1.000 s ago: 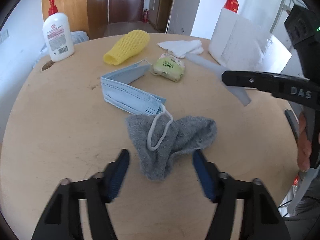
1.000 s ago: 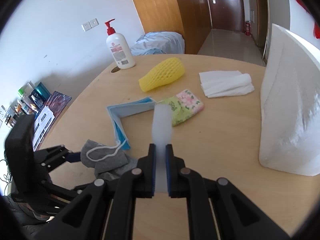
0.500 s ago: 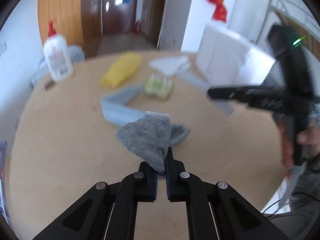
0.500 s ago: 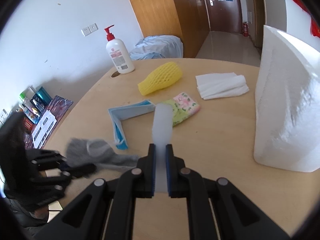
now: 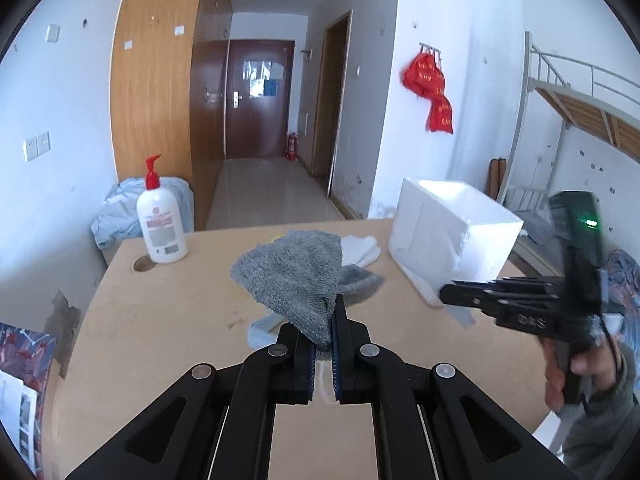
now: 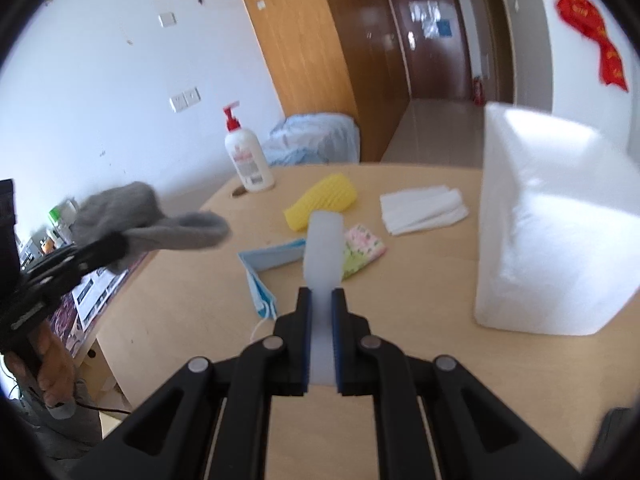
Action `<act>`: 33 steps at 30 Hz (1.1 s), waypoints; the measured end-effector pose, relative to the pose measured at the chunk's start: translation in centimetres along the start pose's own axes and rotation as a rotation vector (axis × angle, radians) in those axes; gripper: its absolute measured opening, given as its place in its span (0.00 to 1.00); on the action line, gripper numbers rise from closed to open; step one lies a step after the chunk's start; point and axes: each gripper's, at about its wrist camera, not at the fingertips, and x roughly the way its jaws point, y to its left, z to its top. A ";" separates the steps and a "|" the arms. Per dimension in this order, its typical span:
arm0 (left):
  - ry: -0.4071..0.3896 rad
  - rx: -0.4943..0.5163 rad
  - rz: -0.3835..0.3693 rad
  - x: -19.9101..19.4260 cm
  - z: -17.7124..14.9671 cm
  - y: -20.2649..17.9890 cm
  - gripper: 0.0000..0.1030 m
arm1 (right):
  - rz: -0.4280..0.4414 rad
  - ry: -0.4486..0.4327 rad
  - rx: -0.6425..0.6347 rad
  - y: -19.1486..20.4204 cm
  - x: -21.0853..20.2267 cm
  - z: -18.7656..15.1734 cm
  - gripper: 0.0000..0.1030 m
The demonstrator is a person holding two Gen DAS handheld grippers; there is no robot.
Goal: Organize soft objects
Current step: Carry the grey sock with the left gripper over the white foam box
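While clamped by left hand-held gripper (image 5: 323, 334), grey sock (image 5: 296, 276) aloft, table (image 5: 168, 312) below

Each black hand-held gripper (image 5: 323, 350) has blue-padded fingers (image 6: 305, 328), silver screws, possibly "DAS" lettering.

I see a lotion pump bottle (image 6: 248, 160) standing beside a round hole (image 5: 142, 264) in the wooden table (image 6: 420, 300); behind it, a bundle of pale blue bedding (image 6: 316, 138).

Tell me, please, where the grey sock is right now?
The sock hangs off the table, clamped in the left claw; in the right view it is far left.
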 end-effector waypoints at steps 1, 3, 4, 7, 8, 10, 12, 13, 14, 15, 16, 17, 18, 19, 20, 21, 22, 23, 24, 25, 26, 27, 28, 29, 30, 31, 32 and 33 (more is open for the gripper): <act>-0.006 0.004 -0.003 0.1 0.1 -0.3 0.06 | -0.006 -0.018 -0.002 0.1 -0.6 0.0 0.11; -0.026 0.025 0.010 0.6 0.5 -1.4 0.06 | -0.017 -0.066 0.001 0.2 -2.2 -0.1 0.11; -0.030 0.032 0.010 0.9 0.8 -1.8 0.06 | -0.019 -0.081 0.002 0.2 -2.8 -0.2 0.11; -0.018 0.044 -0.019 2.5 1.2 -3.3 0.06 | -0.047 -0.121 0.010 -0.2 -4.4 -0.5 0.11; -0.010 0.049 -0.025 3.3 1.2 -4.0 0.06 | -0.067 -0.126 0.014 -0.5 -4.7 -0.8 0.11; 0.005 0.060 -0.055 4.4 1.2 -5.5 0.06 | -0.077 -0.124 0.031 -1.1 -4.9 -1.2 0.11; 0.024 0.089 -0.073 5.6 1.5 -7.2 0.06 | -0.086 -0.126 0.052 -1.9 -5.3 -1.7 0.11; 0.026 0.089 -0.086 5.8 1.7 -7.7 0.06 | -0.094 -0.129 0.057 -2.2 -5.6 -1.8 0.11; 0.025 0.085 -0.105 6.0 2.1 -8.3 0.06 | -0.106 -0.137 0.066 -2.6 -6.0 -1.9 0.11; 0.022 0.087 -0.112 6.2 2.4 -8.5 0.06 | -0.113 -0.144 0.070 -2.9 -6.5 -2.0 0.11; 0.009 0.084 -0.124 6.3 3.0 -8.9 0.06 | -0.122 -0.152 0.073 -3.2 -7.0 -2.0 0.11; 0.001 0.083 -0.132 6.3 3.3 -9.2 0.06 | -0.136 -0.164 0.078 -3.6 -7.6 -1.9 0.11; -0.002 0.084 -0.136 6.4 3.5 -9.6 0.06 | -0.145 -0.171 0.079 -3.9 -8.2 -1.8 0.11; -0.007 0.083 -0.144 6.5 4.0 -10.0 0.06 | -0.153 -0.178 0.080 -4.1 -8.6 -1.6 0.11; -0.010 0.087 -0.155 6.6 4.4 -10.4 0.06 | -0.166 -0.187 0.084 -4.5 -9.0 -1.3 0.11; -0.014 0.086 -0.165 6.6 4.6 -10.5 0.06 | -0.174 -0.191 0.084 -4.7 -9.2 -1.1 0.11; -0.017 0.088 -0.176 6.8 5.1 -11.0 0.06 | -0.182 -0.194 0.086 -5.0 -9.5 -0.8 0.11; -0.021 0.089 -0.179 6.9 5.4 -11.3 0.06 | -0.188 -0.197 0.088 -5.2 -9.7 -0.6 0.11; -0.025 0.090 -0.183 7.0 5.7 -11.7 0.06 | -0.196 -0.200 0.090 -5.4 -9.8 -0.4 0.11; -0.026 0.094 -0.188 7.2 6.0 -12.1 0.06 | -0.206 -0.203 0.094 -5.8 -9.8 -0.1 0.11; -0.029 0.096 -0.198 7.5 6.5 -12.5 0.06 | -0.214 -0.204 0.098 -6.1 -9.8 0.2 0.11; -0.029 0.099 -0.200 7.6 6.7 -12.8 0.06 | -0.218 -0.205 0.102 -6.3 -9.8 0.3 0.11; -0.030 0.101 -0.208 8.0 7.1 -13.2 0.06 | -0.223 -0.207 0.106 -6.5 -9.9 0.5 0.11; -0.028 0.101 -0.219 8.3 7.3 -13.5 0.06 | -0.230 -0.211 0.109 -6.7 -10.0 0.6 0.11; -0.028 0.100 -0.219 8.5 7.5 -13.5 0.06 | -0.234 -0.215 0.111 -7.1 -10.3 0.6 0.11; -0.031 0.098 -0.217 8.7 7.6 -13.6 0.06 | -0.238 -0.217 0.113 -7.3 -10.3 0.7 0.11; -0.030 0.098 -0.220 9.1 7.9 -13.8 0.06 | -0.244 -0.218 0.116 -7.5 -10.4 0.9 0.11; -0.030 0.096 -0.221 9.3 8.1 -13.9 0.06 | -0.249 -0.220 0.119 -7.7 -10.4 1.1 0.11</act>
